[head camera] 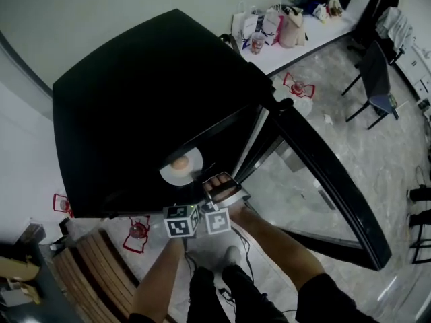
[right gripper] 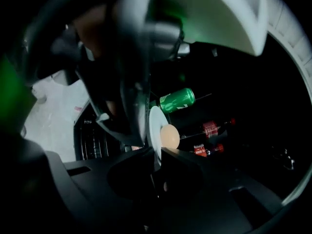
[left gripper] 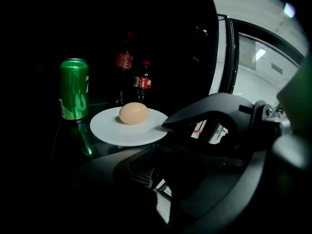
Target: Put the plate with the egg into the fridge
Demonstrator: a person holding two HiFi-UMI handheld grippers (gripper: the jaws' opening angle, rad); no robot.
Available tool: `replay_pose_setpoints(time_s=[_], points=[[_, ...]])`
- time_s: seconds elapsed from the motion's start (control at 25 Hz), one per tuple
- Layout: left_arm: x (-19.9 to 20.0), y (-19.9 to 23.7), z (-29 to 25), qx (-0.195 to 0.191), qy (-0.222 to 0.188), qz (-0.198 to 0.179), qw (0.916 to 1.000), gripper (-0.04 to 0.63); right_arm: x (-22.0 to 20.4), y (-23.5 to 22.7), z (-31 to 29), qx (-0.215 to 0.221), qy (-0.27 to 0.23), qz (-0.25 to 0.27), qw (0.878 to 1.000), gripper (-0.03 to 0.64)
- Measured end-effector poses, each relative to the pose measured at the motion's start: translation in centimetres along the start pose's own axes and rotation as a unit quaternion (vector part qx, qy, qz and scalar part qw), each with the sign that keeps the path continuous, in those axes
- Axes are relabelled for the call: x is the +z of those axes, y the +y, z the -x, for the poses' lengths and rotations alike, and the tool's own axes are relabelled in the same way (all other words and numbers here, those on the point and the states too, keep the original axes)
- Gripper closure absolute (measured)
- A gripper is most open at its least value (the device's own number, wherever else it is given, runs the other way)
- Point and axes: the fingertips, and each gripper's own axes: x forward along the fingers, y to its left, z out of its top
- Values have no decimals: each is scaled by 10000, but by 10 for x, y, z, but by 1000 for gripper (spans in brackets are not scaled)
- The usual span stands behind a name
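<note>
Head view looks down on a big black fridge with its black-framed glass door swung open to the right. Inside is a dark glossy shelf, and both grippers are poked in at its front edge.

The right gripper is rolled onto its side, with the rim of the round white plate sitting between its jaws. They're only slightly apart, so it's not really pinching the rim as far as I can see. The left gripper has its jaws spread, with the plate just past the tips.

The plate looks to be lying flat on that shelf, right beside an upright green drinks can. Two dark cola bottles with red labels stand further back. A smooth tan egg sits in the middle of the plate.
</note>
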Motion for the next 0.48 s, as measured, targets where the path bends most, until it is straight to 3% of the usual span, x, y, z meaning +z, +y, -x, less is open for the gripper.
replay_pose_setpoints(time_s=[0.12, 0.28, 0.48], points=[[0, -1, 5, -86, 39, -72, 9999, 588, -1, 4, -6, 156, 33, 156, 9998, 572], [6, -5, 15, -154, -216, -286, 9992, 588, -1, 8, -3, 224, -8, 373, 9991, 569], [12, 0, 10, -84, -85, -235, 9997, 588, 3, 7, -2, 298, -59, 320, 9990, 540]])
